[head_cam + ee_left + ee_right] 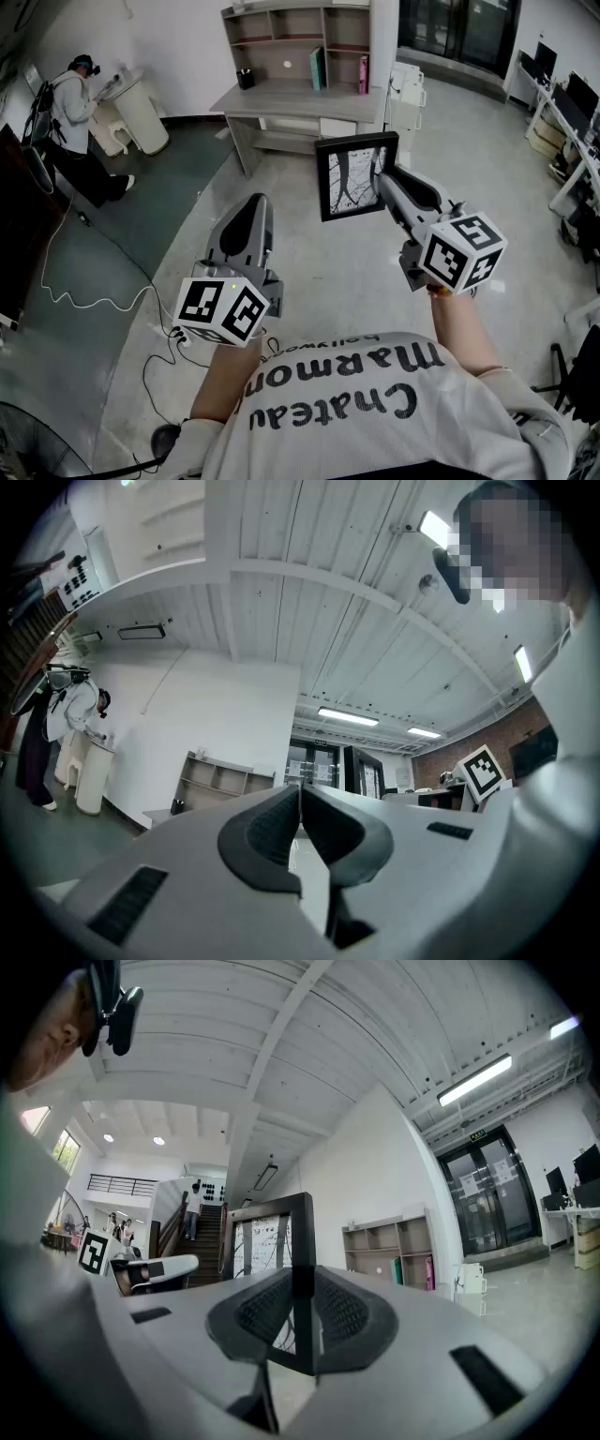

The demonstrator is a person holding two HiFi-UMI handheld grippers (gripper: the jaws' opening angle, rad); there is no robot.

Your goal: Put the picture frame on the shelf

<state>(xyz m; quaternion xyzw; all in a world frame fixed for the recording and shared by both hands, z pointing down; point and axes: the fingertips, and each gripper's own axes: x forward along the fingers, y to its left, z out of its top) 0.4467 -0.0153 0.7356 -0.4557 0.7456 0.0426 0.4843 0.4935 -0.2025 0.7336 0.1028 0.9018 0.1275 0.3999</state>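
Far ahead, the shelf [281, 42] is waiting; your right gripper [380, 175] is clamping the frame [349, 183] upright, left gripper [255, 206] closed empty: approach steadily.

A wooden shelf [281, 42] stands at the back of a grey surface [281, 101], against the white wall.

In the shelf's lower row stand a black cup [245, 78] at the left, a teal book [318, 68] near the middle and a pink book [363, 75] at the right, both books upright. A thin white cable [94, 298] snakes across the floor [309, 244] at the left.
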